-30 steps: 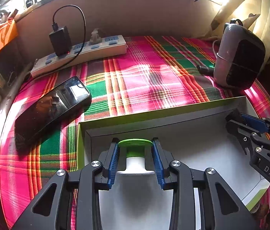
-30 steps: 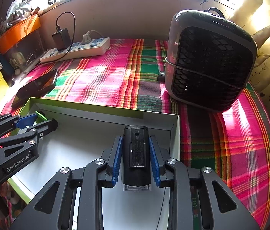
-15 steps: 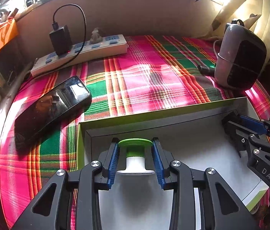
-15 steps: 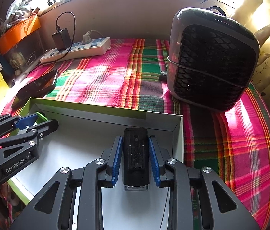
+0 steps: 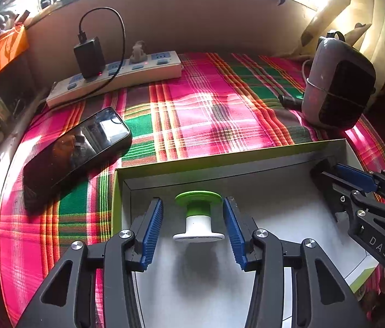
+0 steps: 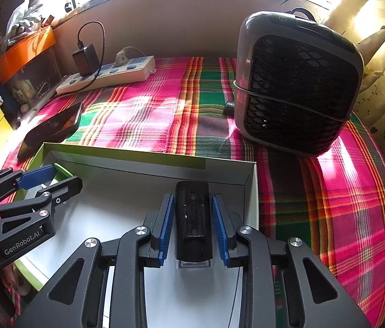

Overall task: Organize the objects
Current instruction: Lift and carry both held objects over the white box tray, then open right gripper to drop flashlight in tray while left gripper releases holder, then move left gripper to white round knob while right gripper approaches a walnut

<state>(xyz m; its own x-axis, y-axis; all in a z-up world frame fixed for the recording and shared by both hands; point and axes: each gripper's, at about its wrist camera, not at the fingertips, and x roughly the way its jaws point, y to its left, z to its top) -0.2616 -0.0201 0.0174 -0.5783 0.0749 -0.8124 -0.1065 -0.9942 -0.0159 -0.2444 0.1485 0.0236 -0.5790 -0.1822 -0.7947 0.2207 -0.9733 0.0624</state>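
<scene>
Your left gripper (image 5: 192, 228) had just spread clear of the green-and-white spool (image 5: 198, 216), and your right gripper (image 6: 192, 225) had just loosened off the black device (image 6: 193, 218), so withdrawing crookedly risked toppling either inside the box (image 5: 219, 164).

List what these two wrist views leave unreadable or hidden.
- Black device, right wrist view: its near end and clear base sit behind the right gripper; type unclear.
- Box, left wrist view: near edge cut off by the frame and the left gripper.
- Phone: screen shows only reflections.
- Power strip: markings too small.
</scene>
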